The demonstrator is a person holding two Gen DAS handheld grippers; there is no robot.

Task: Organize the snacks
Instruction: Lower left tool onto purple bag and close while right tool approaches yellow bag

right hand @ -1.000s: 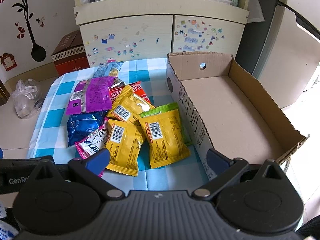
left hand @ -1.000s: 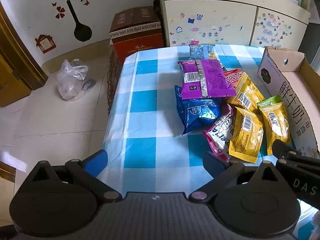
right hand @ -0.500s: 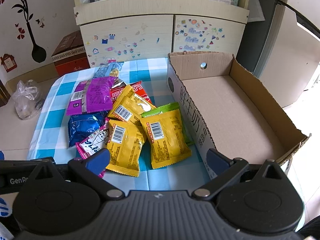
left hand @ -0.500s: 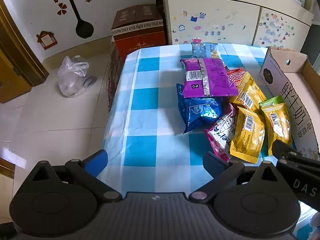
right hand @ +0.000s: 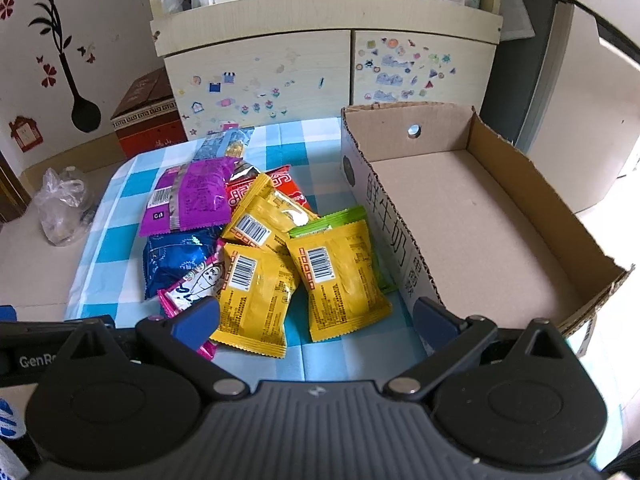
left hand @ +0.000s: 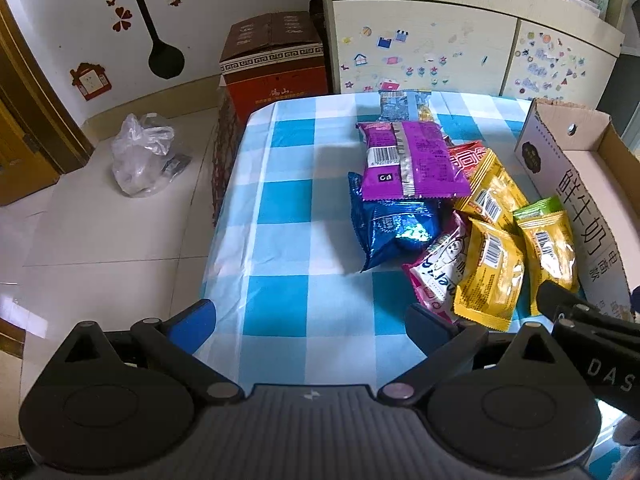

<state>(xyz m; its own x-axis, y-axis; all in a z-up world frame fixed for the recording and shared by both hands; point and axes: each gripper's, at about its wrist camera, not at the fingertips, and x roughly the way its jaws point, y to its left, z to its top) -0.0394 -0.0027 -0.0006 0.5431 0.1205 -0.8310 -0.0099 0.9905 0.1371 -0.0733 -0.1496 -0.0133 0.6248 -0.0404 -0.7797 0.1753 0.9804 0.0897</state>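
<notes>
Both the left gripper (left hand: 310,322) and right gripper (right hand: 318,316) hang spread wide, empty; snack packets (right hand: 256,256) lie ahead of the fingers, beside the cardboard box (right hand: 472,216).

Quick count from my feeds, everything left of the one cardboard box (right hand: 472,208): three yellow packets (right hand: 340,276), plus one each of purple (right hand: 192,196), blue (right hand: 176,260), red (right hand: 280,184), green (right hand: 332,220), pink (right hand: 196,284), and a striped one (right hand: 228,142) farthest back.
</notes>
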